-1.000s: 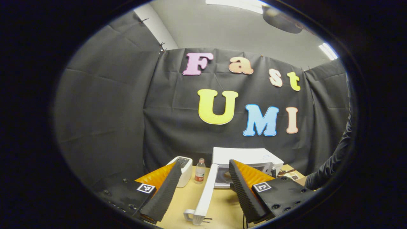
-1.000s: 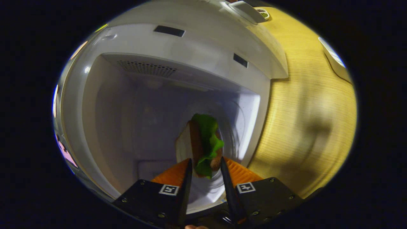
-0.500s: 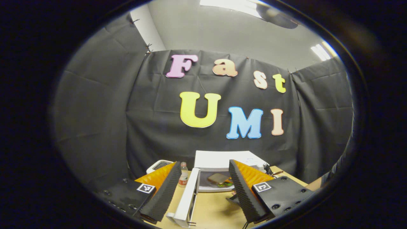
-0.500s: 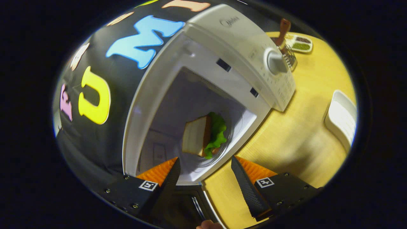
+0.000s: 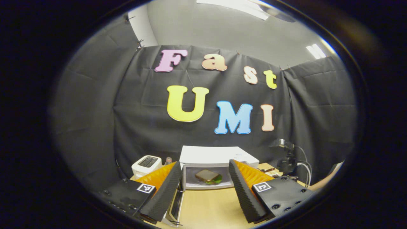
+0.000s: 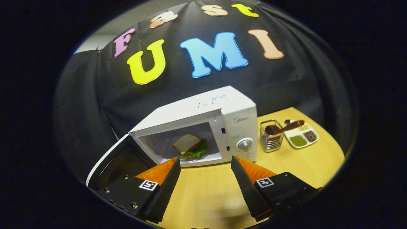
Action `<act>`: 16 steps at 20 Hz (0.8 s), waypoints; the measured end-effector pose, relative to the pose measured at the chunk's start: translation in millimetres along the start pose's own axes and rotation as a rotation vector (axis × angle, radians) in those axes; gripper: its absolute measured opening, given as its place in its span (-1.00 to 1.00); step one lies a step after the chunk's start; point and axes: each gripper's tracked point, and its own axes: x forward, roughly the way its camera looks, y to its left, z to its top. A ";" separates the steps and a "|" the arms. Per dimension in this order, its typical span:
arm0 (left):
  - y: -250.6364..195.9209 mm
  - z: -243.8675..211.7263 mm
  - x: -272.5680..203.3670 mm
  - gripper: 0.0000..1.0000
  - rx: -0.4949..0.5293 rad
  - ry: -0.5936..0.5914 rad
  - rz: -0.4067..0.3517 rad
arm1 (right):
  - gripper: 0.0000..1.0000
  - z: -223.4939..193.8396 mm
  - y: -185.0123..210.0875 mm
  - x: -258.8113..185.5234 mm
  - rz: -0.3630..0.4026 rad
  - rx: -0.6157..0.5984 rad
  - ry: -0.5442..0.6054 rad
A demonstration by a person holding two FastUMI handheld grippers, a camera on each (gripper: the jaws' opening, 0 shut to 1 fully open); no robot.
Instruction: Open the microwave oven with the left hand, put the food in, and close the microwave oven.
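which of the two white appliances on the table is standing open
The microwave, door swung out with the sandwich inside. The toaster left of it has no door.

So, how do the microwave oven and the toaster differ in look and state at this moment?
The microwave oven is the larger, boxy one; the toaster is smaller and rounded. The microwave oven's door stands open with a sandwich lying inside; the toaster's dark top slot looks empty. The microwave oven stands in the middle, the toaster to its left in the left gripper view. Both are white and stand on the wooden table.
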 end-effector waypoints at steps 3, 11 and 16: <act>-4.4 -2.1 10.7 0.93 0.007 -0.001 -0.007 | 0.92 34.0 -4.7 -45.6 -0.006 -0.081 -0.093; -14.3 -1.8 20.7 0.93 0.037 -0.014 -0.004 | 0.92 111.8 -11.0 -130.7 -0.055 -0.102 -0.267; -16.2 -5.7 15.8 0.92 0.041 -0.009 0.002 | 0.91 122.9 -5.2 -154.4 -0.047 -0.148 -0.318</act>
